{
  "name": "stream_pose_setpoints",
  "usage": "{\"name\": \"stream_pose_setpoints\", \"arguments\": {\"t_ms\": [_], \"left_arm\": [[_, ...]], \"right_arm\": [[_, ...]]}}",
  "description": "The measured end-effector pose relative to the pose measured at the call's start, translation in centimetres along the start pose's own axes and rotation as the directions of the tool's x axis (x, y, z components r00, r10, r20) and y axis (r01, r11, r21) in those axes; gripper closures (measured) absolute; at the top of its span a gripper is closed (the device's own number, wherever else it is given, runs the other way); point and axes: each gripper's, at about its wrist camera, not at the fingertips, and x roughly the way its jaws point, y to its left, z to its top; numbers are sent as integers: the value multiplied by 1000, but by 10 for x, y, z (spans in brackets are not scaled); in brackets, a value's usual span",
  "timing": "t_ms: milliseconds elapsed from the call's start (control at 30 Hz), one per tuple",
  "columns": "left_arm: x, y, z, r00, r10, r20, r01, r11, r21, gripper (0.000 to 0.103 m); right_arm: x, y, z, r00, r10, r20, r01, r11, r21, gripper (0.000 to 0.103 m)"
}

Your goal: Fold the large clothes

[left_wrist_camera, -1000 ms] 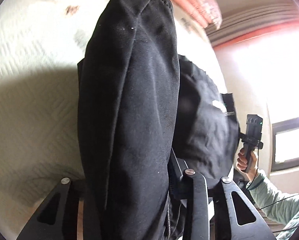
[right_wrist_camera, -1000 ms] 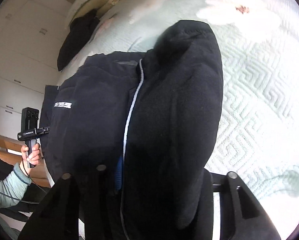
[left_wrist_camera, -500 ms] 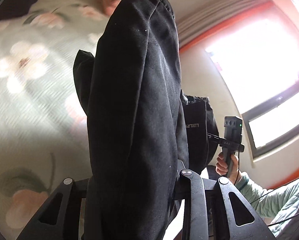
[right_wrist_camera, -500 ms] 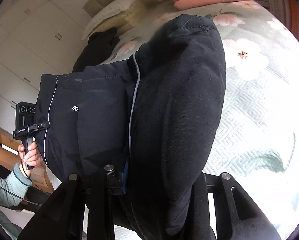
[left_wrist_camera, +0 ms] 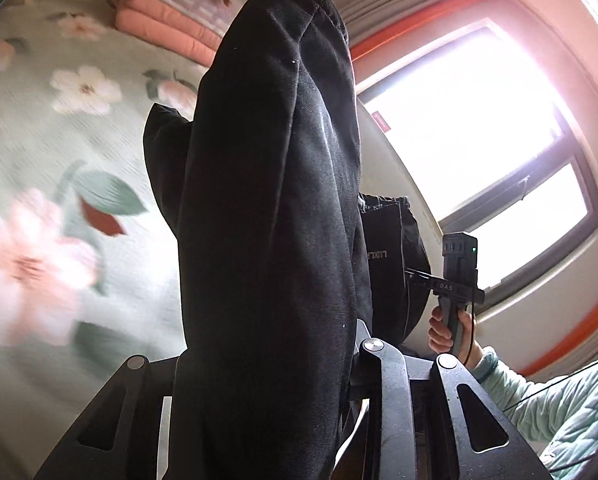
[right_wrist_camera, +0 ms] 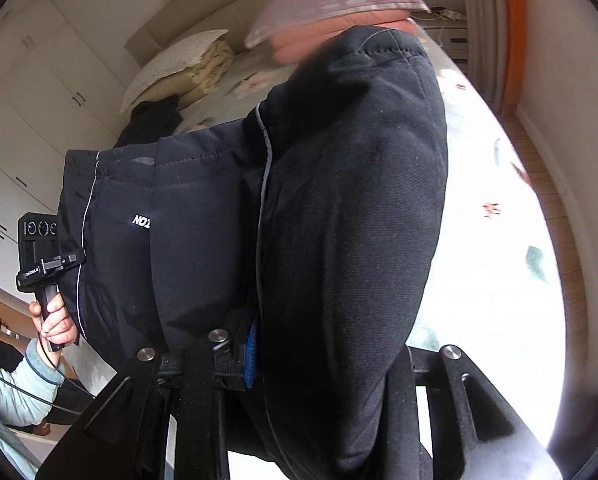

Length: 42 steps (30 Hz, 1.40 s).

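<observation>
A large black jacket (left_wrist_camera: 271, 200) hangs between my two grippers, lifted off the bed. My left gripper (left_wrist_camera: 267, 380) is shut on a thick fold of it, which fills the middle of the left wrist view and hides the fingertips. My right gripper (right_wrist_camera: 319, 368) is shut on another thick fold of the same jacket (right_wrist_camera: 351, 200), whose body with a white logo (right_wrist_camera: 141, 221) hangs to the left. Each wrist view shows the other hand-held gripper at the jacket's far side, the right one in the left wrist view (left_wrist_camera: 457, 276) and the left one in the right wrist view (right_wrist_camera: 43, 256).
A floral green bedspread (left_wrist_camera: 51, 152) lies below. Folded pink and lilac quilts (left_wrist_camera: 167, 36) and cream pillows (right_wrist_camera: 179, 68) are stacked at the bed's head. A dark garment (right_wrist_camera: 151, 120) lies by the pillows. A bright window (left_wrist_camera: 479, 140) is at the right, white wardrobes (right_wrist_camera: 27, 100) at the left.
Both grippers have risen and tilted up with the jacket. The jacket has come off the bedspread and now hangs in the air; the bed's head, window and wardrobes have come into view.
</observation>
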Motion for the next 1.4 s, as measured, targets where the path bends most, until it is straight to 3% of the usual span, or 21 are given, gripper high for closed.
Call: {"name": "stream_pose_setpoints", "arguments": {"t_ms": [167,300,400,500,633,733,767,900,967,1033,1167,1233,1267,1333,1400], "left_arm": [[74,-5,-21,999,30,-11,-31,997,-73,69],[119,31,-46,994,95,-50,-103,973,-207,69],[130,64,-68,982,176,-69,-188,944,-273,68],[118,106,-91,990,137,-42,-141,897,-418,63],[112,113,-112,986,154,-56,-163,892,-423,50],[112,105,-110,980,182,-81,-199,884,-423,44],[104,101,-112,973,210,-96,-230,876,-425,44],[65,87,-109,945,313,-92,-322,849,-419,44],[47,55,-108,912,401,-85,-404,844,-352,46],[47,26,-94,894,442,-71,-442,850,-287,46],[76,-27,-65,901,433,-39,-433,888,-154,45],[97,-25,-48,908,416,-50,-419,901,-116,45],[107,-20,-46,902,428,-56,-431,898,-92,45],[151,-1,-30,860,504,-82,-508,860,-47,45],[167,18,-30,823,556,-118,-564,824,-51,46]], "right_arm": [[2,-78,10,999,-3,-51,3,1000,-9,67],[51,-137,7,995,24,-100,-21,999,35,67],[89,-175,-2,992,11,-126,-3,998,65,67],[106,-210,-5,992,75,-98,-58,985,164,56],[121,-245,-16,990,80,-116,-49,968,246,16],[120,-268,-27,985,142,-99,-103,941,322,13],[118,-266,-24,984,147,-96,-107,936,335,13],[102,-264,-23,995,38,-93,-7,951,310,12],[81,-269,-23,997,-36,-74,55,961,270,12],[63,-254,-16,993,-115,-35,120,969,214,12],[43,-203,12,986,-158,63,151,984,97,16],[53,-175,26,984,-159,76,157,987,27,16],[63,-164,33,982,-178,69,179,984,-8,16],[87,-159,34,972,-229,46,232,969,-82,24],[120,-166,34,964,-264,-18,261,960,-103,29]]}}
